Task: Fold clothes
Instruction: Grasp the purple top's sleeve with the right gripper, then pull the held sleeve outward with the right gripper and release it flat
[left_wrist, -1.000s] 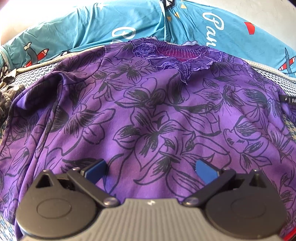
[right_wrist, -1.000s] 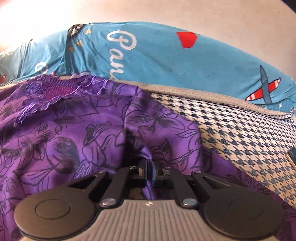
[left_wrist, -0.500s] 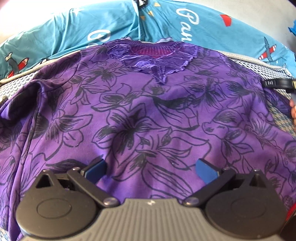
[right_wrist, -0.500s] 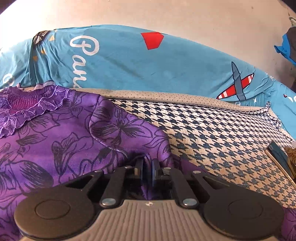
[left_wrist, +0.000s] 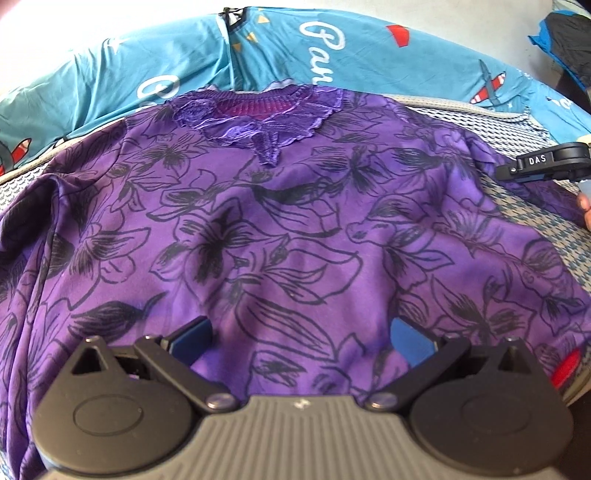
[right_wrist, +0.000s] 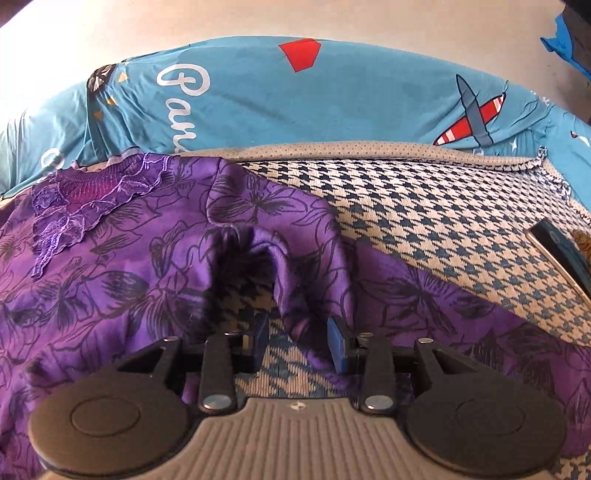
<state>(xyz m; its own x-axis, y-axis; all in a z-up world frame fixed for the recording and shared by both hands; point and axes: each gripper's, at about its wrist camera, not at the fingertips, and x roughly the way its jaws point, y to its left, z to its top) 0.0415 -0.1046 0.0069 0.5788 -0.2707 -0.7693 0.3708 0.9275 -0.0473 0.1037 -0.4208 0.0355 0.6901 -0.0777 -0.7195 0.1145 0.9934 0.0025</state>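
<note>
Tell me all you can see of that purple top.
The purple top is thin, soft-looking fabric printed with black flower outlines, with a lace-trimmed neckline at its far end. It lies spread front-up, slightly wrinkled, on a houndstooth cover. Its right shoulder is bunched into a raised fold between the right gripper, whose jaws have just been opening. The left gripper is open above its lower part.

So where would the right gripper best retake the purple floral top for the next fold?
Probably at the raised ridge of sleeve fabric on the purple floral top, coming from the near side along the houndstooth cover. It stands up from the surface, right ahead of the right gripper, whose jaws have just been opening around it.
</note>
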